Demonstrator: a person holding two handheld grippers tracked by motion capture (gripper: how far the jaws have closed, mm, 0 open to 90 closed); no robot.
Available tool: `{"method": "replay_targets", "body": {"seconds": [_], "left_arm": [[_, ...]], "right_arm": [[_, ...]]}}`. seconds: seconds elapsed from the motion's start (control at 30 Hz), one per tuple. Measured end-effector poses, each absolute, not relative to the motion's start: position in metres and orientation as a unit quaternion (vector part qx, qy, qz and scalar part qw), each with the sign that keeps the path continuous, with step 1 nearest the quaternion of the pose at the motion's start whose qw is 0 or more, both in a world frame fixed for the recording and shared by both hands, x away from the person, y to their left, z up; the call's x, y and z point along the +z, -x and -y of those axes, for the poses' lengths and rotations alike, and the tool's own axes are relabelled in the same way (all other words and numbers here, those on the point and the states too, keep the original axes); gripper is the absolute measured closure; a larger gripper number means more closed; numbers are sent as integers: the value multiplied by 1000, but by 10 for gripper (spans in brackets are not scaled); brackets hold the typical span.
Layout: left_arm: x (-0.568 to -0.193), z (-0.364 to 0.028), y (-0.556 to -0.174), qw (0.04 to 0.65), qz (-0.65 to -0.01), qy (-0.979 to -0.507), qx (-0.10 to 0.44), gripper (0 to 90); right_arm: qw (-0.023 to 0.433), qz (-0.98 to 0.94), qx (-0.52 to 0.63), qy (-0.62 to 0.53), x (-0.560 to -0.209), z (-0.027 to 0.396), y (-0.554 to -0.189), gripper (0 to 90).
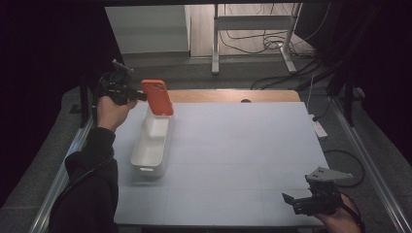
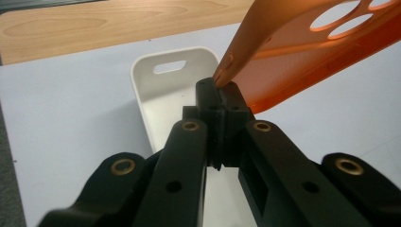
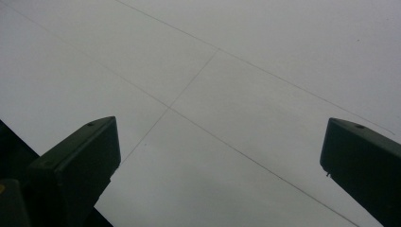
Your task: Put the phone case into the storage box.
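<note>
Here we see a white bin lying lengthwise on the grey table, its visible interior bare. Above its far end hangs an orange phone case, clear of the bin — pinched at one edge by the left gripper, jaws closed tight on it, hand raised. The right gripper rests low at the near corner — jaws wide apart, holding nothing.

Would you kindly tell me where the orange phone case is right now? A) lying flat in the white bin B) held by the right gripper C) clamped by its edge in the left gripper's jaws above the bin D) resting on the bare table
C: the left gripper pinches the orange phone case by its edge, above the white bin.
</note>
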State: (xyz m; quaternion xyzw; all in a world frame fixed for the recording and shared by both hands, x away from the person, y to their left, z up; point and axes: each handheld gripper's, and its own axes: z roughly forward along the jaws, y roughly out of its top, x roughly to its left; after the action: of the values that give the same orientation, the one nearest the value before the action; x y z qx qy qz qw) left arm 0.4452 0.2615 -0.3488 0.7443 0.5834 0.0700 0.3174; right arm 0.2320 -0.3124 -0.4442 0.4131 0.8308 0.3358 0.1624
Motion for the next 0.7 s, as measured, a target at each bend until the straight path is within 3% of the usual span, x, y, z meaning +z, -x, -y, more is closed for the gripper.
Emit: {"method": "replay_targets", "body": {"seconds": [0.7], "left_arm": [[-371, -271, -461, 303, -604, -732, 86, 890]], "right_arm": [[163, -839, 330, -401, -445, 309, -231, 0]]}}
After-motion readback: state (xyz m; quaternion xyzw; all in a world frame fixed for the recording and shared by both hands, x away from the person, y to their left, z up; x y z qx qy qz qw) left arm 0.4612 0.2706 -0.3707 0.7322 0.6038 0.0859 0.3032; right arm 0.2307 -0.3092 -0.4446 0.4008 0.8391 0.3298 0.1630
